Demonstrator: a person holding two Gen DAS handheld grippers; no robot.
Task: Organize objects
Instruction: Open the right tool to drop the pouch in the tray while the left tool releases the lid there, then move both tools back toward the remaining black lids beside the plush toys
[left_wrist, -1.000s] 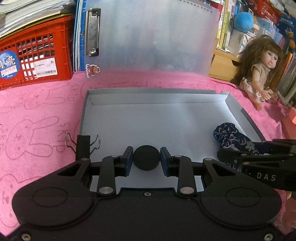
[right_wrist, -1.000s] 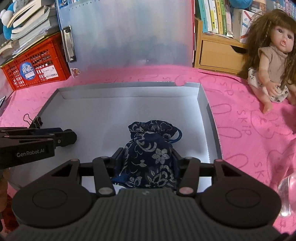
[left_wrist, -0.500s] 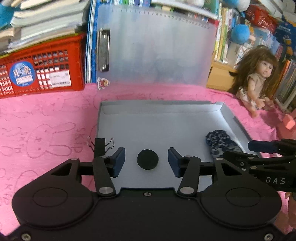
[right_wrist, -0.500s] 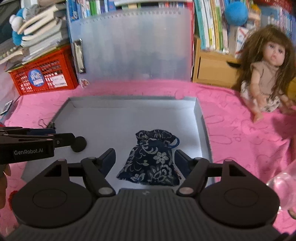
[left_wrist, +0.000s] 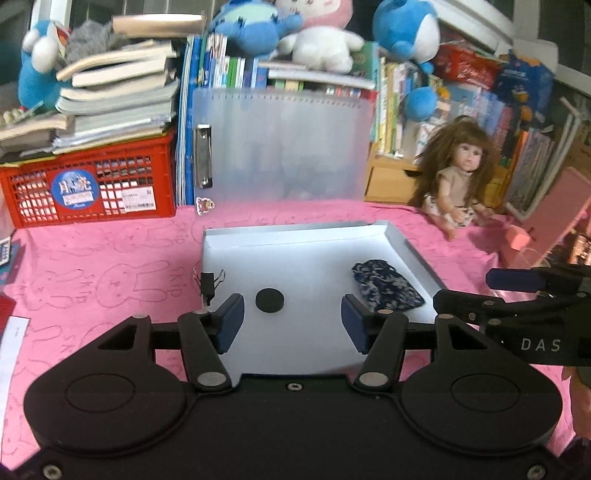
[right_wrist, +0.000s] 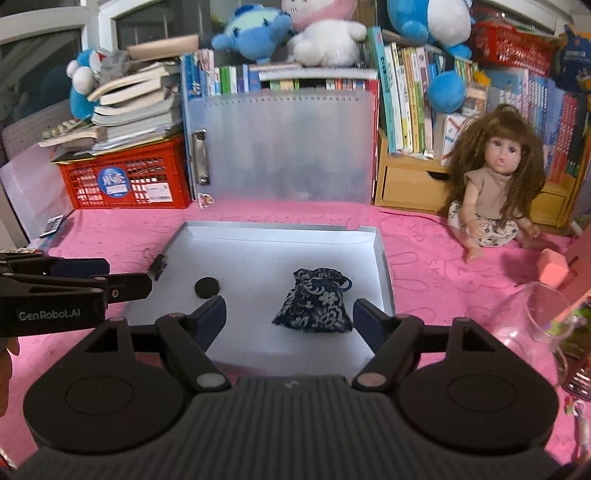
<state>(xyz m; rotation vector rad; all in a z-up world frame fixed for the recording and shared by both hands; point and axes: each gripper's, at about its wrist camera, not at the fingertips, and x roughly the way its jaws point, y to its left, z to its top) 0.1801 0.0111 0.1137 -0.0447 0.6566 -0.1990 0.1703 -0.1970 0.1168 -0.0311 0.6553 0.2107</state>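
- Pouch (right_wrist: 313, 308) lay flat in the right half of the tray (right_wrist: 380, 254), long axis front to back, gathered neck toward the far wall.
- Black disc (left_wrist: 270, 300) lay flat in the tray's left half, well apart from the pouch; no long axis.
- Binder clip (left_wrist: 209, 285) sat on the tray's left rim.
- Left tool (left_wrist: 291, 323): jaws opening, empty, above the disc, not touching it.
- Right tool (right_wrist: 288, 323): jaws opening, wide, empty, clear of the pouch.
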